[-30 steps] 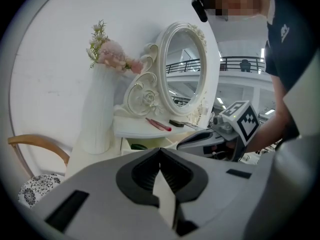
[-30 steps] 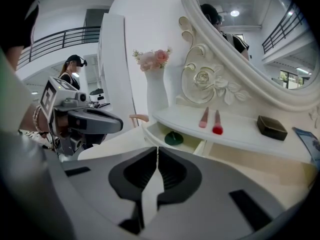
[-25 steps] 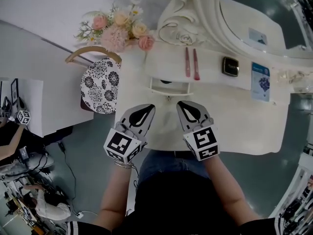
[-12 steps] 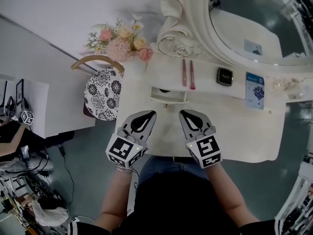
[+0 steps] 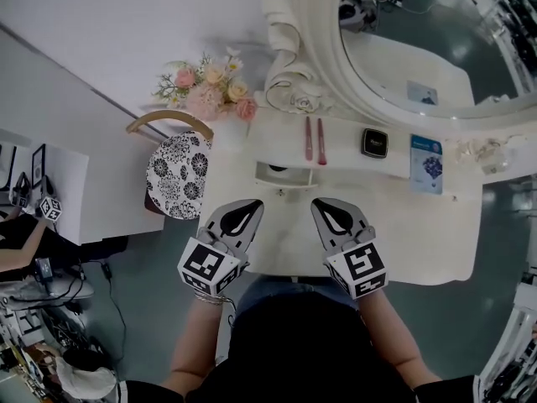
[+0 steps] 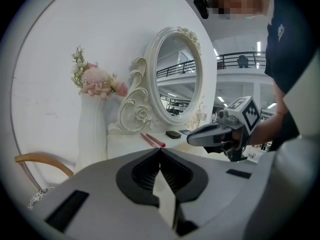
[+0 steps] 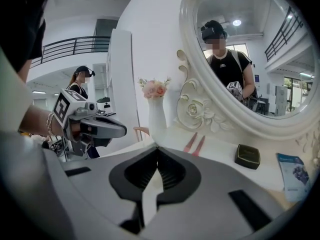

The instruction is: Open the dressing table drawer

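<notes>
Since the earlier frame both grippers have lifted a little and drawn slightly back from the drawer front, and my view has tipped, so more of the mirror [image 5: 419, 49] shows.

The table [image 5: 403, 225] lies below me, with the drawer [image 5: 289, 175] in its raised back tier, just under two red sticks [image 5: 313, 138]. I can see into the drawer from above, with something dark inside, so I judge it already part way out. How far, I cannot tell.

The left gripper [image 5: 252, 206] and right gripper [image 5: 322, 205] hover side by side over the near part of the table, pointing at the drawer and clear of it. Each has its jaws closed tip to tip with nothing between them, as its own view shows.

What looks like a small knob [image 5: 293, 191] sits on the drawer front, between the two tips and just beyond them.

To do this well I would use one gripper only, probably the right, and keep the other off to the side. I must part the jaws before I go in, since closed tips would only push the drawer back. I would come in low and level, close the jaws on the knob, then pull straight toward me without twisting, so the drawer does not jam. I would also stay below the upper shelf, so the sticks are not knocked.
</notes>
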The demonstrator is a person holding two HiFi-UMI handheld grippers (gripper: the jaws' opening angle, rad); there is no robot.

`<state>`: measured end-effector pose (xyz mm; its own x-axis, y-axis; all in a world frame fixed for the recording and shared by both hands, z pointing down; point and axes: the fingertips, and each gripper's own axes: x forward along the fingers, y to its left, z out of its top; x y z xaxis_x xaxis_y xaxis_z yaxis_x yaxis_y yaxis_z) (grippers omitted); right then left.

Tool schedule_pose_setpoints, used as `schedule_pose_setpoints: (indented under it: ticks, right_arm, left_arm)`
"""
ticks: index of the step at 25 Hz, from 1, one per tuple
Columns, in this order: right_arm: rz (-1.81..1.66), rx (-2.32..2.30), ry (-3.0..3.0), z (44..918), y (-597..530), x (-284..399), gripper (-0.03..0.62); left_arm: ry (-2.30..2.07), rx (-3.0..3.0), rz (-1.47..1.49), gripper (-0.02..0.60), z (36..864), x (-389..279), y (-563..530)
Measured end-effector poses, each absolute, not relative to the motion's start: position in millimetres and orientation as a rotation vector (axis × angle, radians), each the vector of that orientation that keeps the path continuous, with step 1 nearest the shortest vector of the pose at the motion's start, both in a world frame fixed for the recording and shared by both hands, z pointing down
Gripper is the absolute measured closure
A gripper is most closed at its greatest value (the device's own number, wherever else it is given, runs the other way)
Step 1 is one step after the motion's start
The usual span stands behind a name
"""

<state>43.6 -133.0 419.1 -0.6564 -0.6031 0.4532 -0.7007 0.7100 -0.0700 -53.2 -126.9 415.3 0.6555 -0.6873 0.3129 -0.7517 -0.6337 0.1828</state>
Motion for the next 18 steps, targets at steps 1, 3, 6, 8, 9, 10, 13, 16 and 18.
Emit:
schedule_pose_setpoints:
  ticks: [1,3,6,8,9,10,13,16,18]
  right_arm:
    - [0.331,1.018,-2.518,416.0,-134.0,46.1,0.574]
    - [0.325,1.037,-2.520,409.7,-135.6,50.8,0.574]
    - [0.317,1.068,-2.525,399.7,-138.0,58.0,0.574]
    - [0.311,1.088,-2.528,393.4,-139.3,62.7,0.574]
    - [0.307,1.098,-2.530,390.4,-140.1,65.0,0.574]
    - [0.304,1.109,-2.531,387.7,-141.2,67.4,0.574]
    - [0.297,1.149,-2.532,380.6,-145.5,75.8,0.574]
    - [0.290,1.191,-2.534,371.6,-149.8,85.2,0.574]
    - [0.280,1.215,-2.537,364.9,-151.7,90.9,0.574]
  left_arm:
    - [-1.153,2.581,0.305,0.565,413.1,-53.1,-127.2]
    - [-1.151,2.590,0.300,0.565,408.4,-52.3,-127.8]
    - [-1.149,2.606,0.293,0.565,400.9,-50.7,-128.8]
    - [-1.152,2.613,0.286,0.565,396.2,-49.9,-129.2]
    - [-1.154,2.616,0.282,0.565,393.8,-49.5,-129.3]
    - [-1.154,2.619,0.278,0.565,391.5,-49.2,-129.6]
    - [-1.153,2.635,0.271,0.565,384.2,-48.7,-130.7]
    - [-1.153,2.651,0.265,0.565,377.2,-48.8,-132.9]
    - [-1.152,2.660,0.262,0.565,373.2,-48.8,-134.2]
